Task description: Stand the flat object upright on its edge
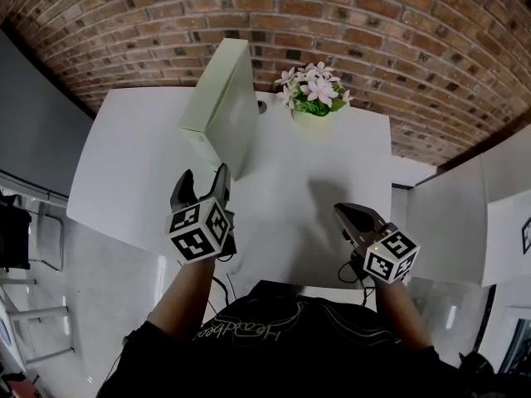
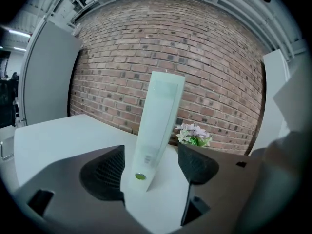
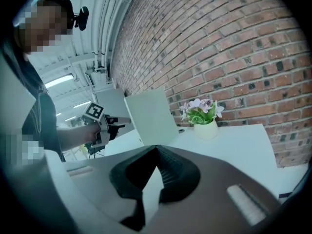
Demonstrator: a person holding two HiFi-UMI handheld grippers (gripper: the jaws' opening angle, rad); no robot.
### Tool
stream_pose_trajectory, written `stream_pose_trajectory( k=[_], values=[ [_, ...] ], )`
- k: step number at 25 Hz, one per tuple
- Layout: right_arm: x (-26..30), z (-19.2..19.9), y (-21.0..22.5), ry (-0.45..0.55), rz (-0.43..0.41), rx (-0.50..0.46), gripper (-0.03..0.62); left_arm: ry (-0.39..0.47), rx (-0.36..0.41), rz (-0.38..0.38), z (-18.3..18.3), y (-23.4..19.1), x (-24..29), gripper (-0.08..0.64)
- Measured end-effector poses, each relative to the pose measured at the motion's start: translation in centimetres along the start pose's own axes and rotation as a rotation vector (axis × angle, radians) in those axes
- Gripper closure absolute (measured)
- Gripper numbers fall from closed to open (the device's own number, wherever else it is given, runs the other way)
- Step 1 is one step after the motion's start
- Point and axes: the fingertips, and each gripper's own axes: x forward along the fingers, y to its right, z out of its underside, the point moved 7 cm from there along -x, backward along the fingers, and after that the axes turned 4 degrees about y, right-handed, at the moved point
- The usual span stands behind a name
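Observation:
A pale green flat box (image 1: 224, 110) stands upright on its narrow edge on the white table (image 1: 133, 164), leaning a little. My left gripper (image 1: 203, 179) is at the box's near end with its jaws wide open. In the left gripper view the box (image 2: 158, 126) rises in the gap of the left gripper (image 2: 151, 167), and neither pad touches it. My right gripper (image 1: 344, 214) hovers over the table's front right, shut and empty. The right gripper view shows the right gripper (image 3: 157, 152) with its jaws together, and beyond it the box (image 3: 151, 116) and the left gripper (image 3: 117, 122).
A white pot of pink-white flowers (image 1: 314, 94) stands at the table's far edge, just right of the box. A brick wall (image 1: 373, 31) runs behind the table. White panels (image 1: 465, 214) stand at the right and a grey panel (image 1: 33, 123) at the left.

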Motion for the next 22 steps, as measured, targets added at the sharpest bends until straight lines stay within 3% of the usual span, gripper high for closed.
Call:
stream_pose_trajectory(
  k=[4,6,11,14,18,22],
  values=[
    [-2.5,-1.6,-1.5,0.058,-0.065,0.018,0.586,-0.063,-0.061,0.079,2.0,0.9,-3.7,0.238],
    [-4.0,-2.2,-2.6,0.072,-0.097,0.029,0.586,-0.094,-0.109,0.158,3.0,2.0,-5.7,0.239],
    [-6.7,-2.9,-6.7,0.077,-0.184,0.0,0.586,-0.123,-0.159,0.4,3.9,5.8,-11.4,0.338],
    [-8.3,-2.9,-9.5,0.078,-0.236,-0.026,0.587,-0.092,-0.129,0.543,3.9,8.2,-15.0,0.412],
    [-10.2,-2.0,-12.6,0.075,-0.3,-0.035,0.586,-0.034,-0.08,0.655,4.1,10.5,-19.3,0.557],
    [-12.4,-1.1,-15.6,0.088,-0.364,0.007,0.586,-0.05,-0.027,0.769,5.4,12.8,-23.1,0.557]
  ],
)
